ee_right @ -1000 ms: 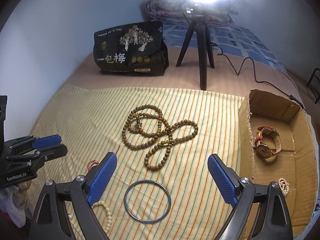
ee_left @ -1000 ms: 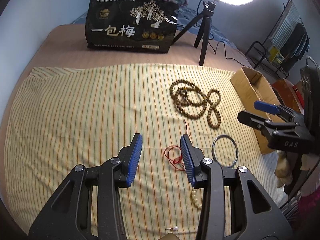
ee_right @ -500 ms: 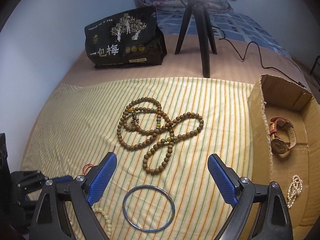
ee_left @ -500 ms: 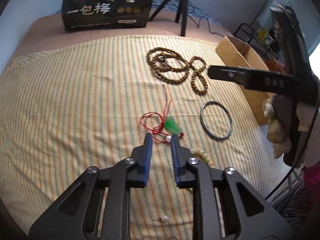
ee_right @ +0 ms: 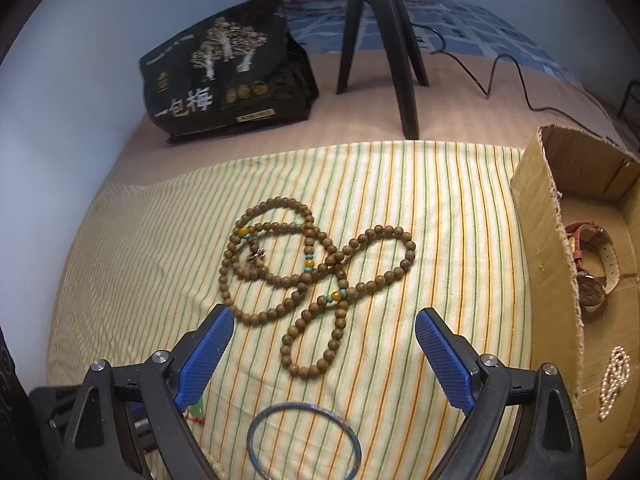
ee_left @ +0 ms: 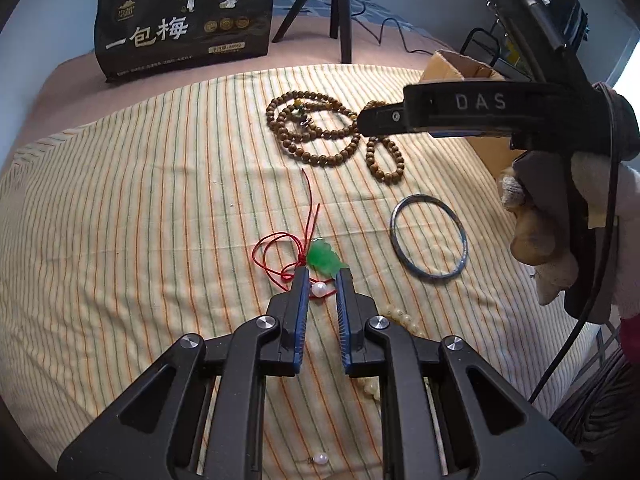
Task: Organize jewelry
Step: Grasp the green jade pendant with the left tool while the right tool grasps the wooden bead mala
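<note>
Left tongs [ee_left: 322,280] closing around white bead [ee_left: 319,289] of red-cord necklace [ee_left: 280,256] w/ green pendant [ee_left: 323,261] on striped bedspread [ee_left: 140,200]; cord tail running up-frame toward wooden bead strand [ee_right: 304,264]. Right tongs [ee_right: 324,344] spread wide, empty, above blue bangle [ee_right: 304,440]. Cardboard box [ee_right: 544,240]: watch [ee_right: 596,268], pearl strand [ee_right: 614,376], seen from right wrist only.

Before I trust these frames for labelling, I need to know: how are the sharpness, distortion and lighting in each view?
Left wrist view: sharp, even light, fisheye bends the striped cloth edges; window glare far right. Right wrist view: softer, black bag and tripod blurred, wooden beads clear, dark corners.
</note>
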Demonstrator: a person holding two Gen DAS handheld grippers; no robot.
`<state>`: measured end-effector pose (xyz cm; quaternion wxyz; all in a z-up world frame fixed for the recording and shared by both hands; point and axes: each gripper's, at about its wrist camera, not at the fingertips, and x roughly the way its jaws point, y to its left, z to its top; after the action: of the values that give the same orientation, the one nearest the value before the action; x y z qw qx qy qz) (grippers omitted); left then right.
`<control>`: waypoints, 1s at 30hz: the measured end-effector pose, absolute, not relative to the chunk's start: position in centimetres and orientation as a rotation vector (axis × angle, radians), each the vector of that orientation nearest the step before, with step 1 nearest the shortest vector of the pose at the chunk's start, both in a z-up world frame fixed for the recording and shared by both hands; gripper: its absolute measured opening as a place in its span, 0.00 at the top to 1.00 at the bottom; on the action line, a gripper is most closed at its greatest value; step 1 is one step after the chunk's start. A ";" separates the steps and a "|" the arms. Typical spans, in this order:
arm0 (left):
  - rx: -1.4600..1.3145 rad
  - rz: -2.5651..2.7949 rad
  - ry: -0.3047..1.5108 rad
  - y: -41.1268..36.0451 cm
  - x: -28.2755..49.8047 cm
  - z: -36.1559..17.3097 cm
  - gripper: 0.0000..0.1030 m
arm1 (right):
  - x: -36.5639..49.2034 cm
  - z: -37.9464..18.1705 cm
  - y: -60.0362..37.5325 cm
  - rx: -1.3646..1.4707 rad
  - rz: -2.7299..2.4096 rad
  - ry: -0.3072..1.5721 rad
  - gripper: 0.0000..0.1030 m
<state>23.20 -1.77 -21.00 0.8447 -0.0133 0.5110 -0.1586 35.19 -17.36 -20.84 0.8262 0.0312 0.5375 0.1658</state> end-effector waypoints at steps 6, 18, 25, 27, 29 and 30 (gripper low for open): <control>-0.069 -0.320 1.126 -2.0 24.7 -22.0 0.64 | 36.5 -21.7 -17.2 0.114 0.328 1.170 0.09; -0.083 -0.300 1.117 -2.0 26.2 -22.5 0.64 | 39.5 -23.4 -15.1 0.147 0.270 1.192 0.00; -0.098 -0.290 1.112 -1.5 26.2 -22.6 0.64 | 40.9 -24.1 -12.2 0.001 0.217 1.179 0.00; -0.102 -0.291 1.112 -1.3 26.0 -22.6 0.64 | 41.2 -24.4 -11.2 -0.066 0.204 1.184 0.00; -0.098 -0.294 1.111 -1.2 25.7 -22.5 0.64 | 41.1 -24.7 -10.5 -0.129 0.195 1.177 0.00; -0.096 -0.294 1.111 -1.2 25.7 -22.5 0.64 | 41.1 -24.7 -10.4 -0.151 0.194 1.174 0.00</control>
<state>25.72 -1.24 -22.46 0.8383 -0.0452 0.5252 -0.1392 41.09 -10.36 -24.73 0.8256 -0.0712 0.5523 0.0911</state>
